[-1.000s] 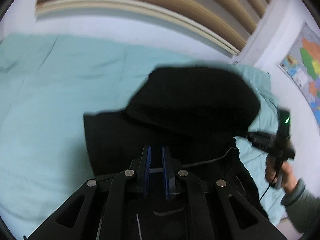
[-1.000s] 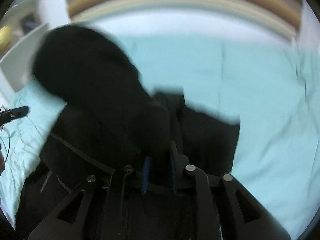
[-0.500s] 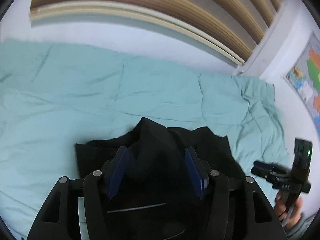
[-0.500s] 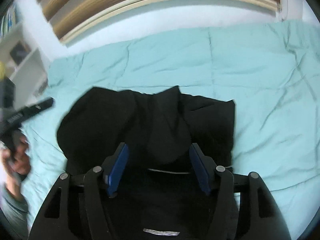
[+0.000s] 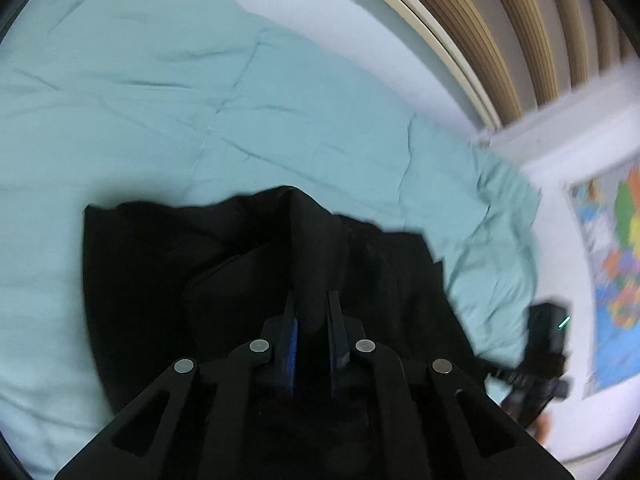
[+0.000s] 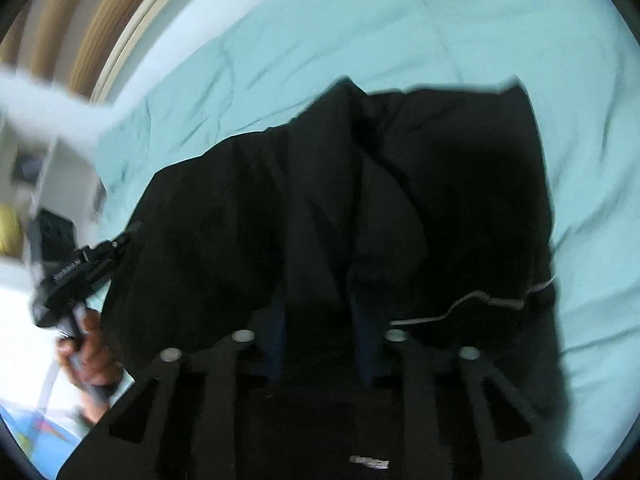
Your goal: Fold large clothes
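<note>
Both grippers pinch soft, rumpled blk garment (image 5: 168,264).

**Around the bed**

A teal quilt (image 5: 168,112) covers the bed, creased and stitched in panels. Behind it runs a pale wall (image 5: 320,12) with wooden slats (image 5: 520,28) above. A colourful map (image 5: 616,264) hangs on the side wall. In the right wrist view, a white shelf (image 6: 36,184) stands beside the bed, with something yellow (image 6: 8,228) on it.
</note>
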Demonstrator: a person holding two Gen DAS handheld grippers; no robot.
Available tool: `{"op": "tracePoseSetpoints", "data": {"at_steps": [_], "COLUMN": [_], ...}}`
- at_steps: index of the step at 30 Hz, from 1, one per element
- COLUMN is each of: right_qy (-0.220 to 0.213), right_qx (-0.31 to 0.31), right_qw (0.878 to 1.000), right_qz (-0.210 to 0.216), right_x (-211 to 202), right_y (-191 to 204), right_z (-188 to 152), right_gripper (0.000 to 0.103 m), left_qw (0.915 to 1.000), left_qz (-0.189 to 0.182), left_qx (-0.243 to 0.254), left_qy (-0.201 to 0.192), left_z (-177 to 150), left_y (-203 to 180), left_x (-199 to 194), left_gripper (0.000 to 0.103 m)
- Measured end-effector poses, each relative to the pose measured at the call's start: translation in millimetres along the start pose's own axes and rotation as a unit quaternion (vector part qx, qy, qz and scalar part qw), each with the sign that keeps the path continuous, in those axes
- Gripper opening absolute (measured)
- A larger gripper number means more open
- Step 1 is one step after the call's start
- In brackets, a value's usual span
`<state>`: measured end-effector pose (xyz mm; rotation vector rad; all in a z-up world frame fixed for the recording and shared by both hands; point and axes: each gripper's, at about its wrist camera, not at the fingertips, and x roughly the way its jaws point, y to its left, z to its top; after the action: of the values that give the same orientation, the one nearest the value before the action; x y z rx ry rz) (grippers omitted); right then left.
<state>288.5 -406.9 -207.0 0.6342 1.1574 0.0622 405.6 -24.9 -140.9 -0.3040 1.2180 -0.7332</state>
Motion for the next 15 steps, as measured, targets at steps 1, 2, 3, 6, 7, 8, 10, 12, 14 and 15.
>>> {"op": "tracePoseSetpoints", "data": {"at_steps": [1, 2, 3, 6, 7, 8, 10, 12, 14, 15], "right_qy": [-0.015, -0.030, -0.038, -0.028, -0.016, -0.005, 0.025, 0.032, 0.029, 0.029], "right_qx": [-0.036, -0.068, -0.087, -0.122, -0.116, -0.109, -0.089, -0.073, -0.057, -0.055], "right_qw": [0.999, 0.996, 0.993, 0.985, 0.987, 0.988, 0.990, 0.991, 0.991, 0.991], "right_qz": [-0.022, -0.053, -0.072, -0.117, -0.113, -0.110, -0.111, -0.112, -0.114, -0.115], "right_x": [-8.2, -17.0, -22.8, -23.3, -15.7, -6.3, 24.5, 40.9, 48.4, 47.1], "right_y": [9.9, 18.1, 22.5, 19.5, 13.5, 7.5, -10.0, -20.7, -24.6, -23.6], "right_z": [-2.9, -6.5, -9.1, -19.9, -22.8, -25.5, -35.2, -44.2, -46.9, -46.5], "right_gripper": [0.017, 0.017, 0.017, 0.017, 0.017, 0.017, 0.019, 0.024, 0.028, 0.028], "left_qw": [0.9998, 0.9987, 0.9972, 0.9892, 0.9869, 0.9863, 0.9874, 0.9876, 0.9860, 0.9847], "left_qz": [0.011, 0.027, 0.038, 0.088, 0.106, 0.114, 0.115, 0.117, 0.126, 0.132], "left_qx": [0.015, 0.039, 0.055, 0.092, 0.092, 0.084, 0.067, 0.060, 0.069, 0.079], "left_qy": [0.007, 0.021, 0.033, 0.073, 0.080, 0.084, 0.085, 0.086, 0.085, 0.081], "left_z": [-9.3, -23.9, -35.8, -74.5, -83.5, -88.8, -92.2, -92.6, -93.4, -94.3], "left_y": [-3.9, -10.9, -15.7, -20.5, -16.9, -10.0, 3.0, 8.0, 3.6, -0.5], "left_x": [-1.8, -2.4, -0.7, 20.7, 31.0, 41.4, 56.2, 63.2, 60.4, 55.0], "left_gripper": [0.010, 0.010, 0.010, 0.010, 0.010, 0.012, 0.013, 0.014, 0.014, 0.014]}}
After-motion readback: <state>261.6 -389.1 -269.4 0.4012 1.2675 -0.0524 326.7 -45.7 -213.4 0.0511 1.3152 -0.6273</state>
